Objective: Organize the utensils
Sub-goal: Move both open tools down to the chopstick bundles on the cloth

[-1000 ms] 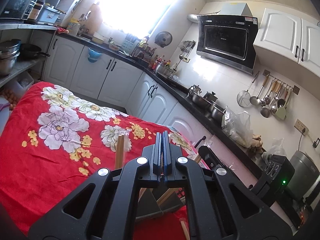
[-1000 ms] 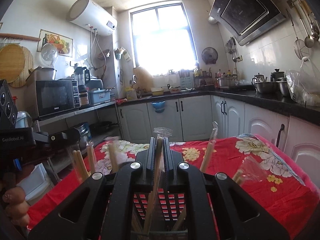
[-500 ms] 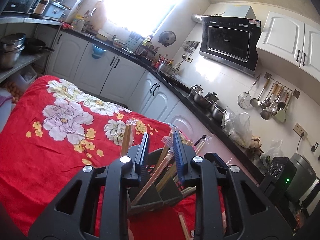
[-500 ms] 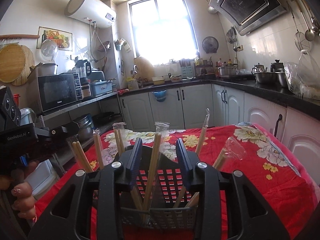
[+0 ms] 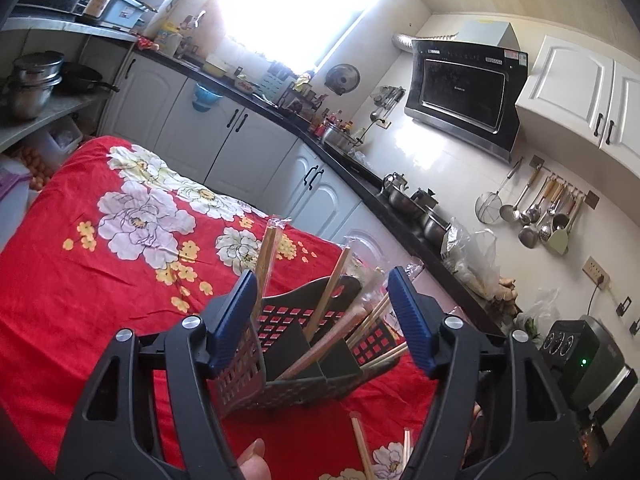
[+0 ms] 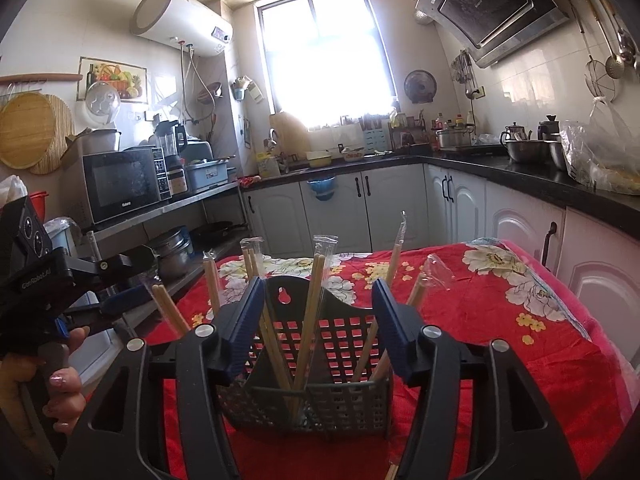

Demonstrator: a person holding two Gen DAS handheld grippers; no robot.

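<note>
— So, which way do the chopsticks point?

— Mostly up. They stand on end in the basket, long axes near vertical but fanned out: in the right wrist view the middle pair leans slightly right at the top, another pair leans left, and one at the right side rises above the rest. In the left wrist view several chopsticks slant toward the upper right across the dividers.

— What are they made of?

— Pale wood, thin and straight, many in clear plastic sleeves that crinkle open at the top. The basket is dark grey plastic with square grid holes, a tall arched back with a keyhole hanging slot, and inner partitions.

— And where does it sit?

— On the tabletop, which is covered in a red cloth printed with white and yellow flowers. A few loose chopsticks lie flat on the cloth in front of the basket.

— The fingers?

— The left gripper is spread wide, blue pads either side of the basket and holding nothing. The right gripper is likewise wide apart, framing the basket from the front, empty. A hand grips the left tool at the left edge of the right wrist view.

— Room to move?

— Open cloth stretches behind and to the right of the basket. White cabinets stand beyond the far edge of the tabletop, and a shelf with a microwave stands off to the left.
</note>
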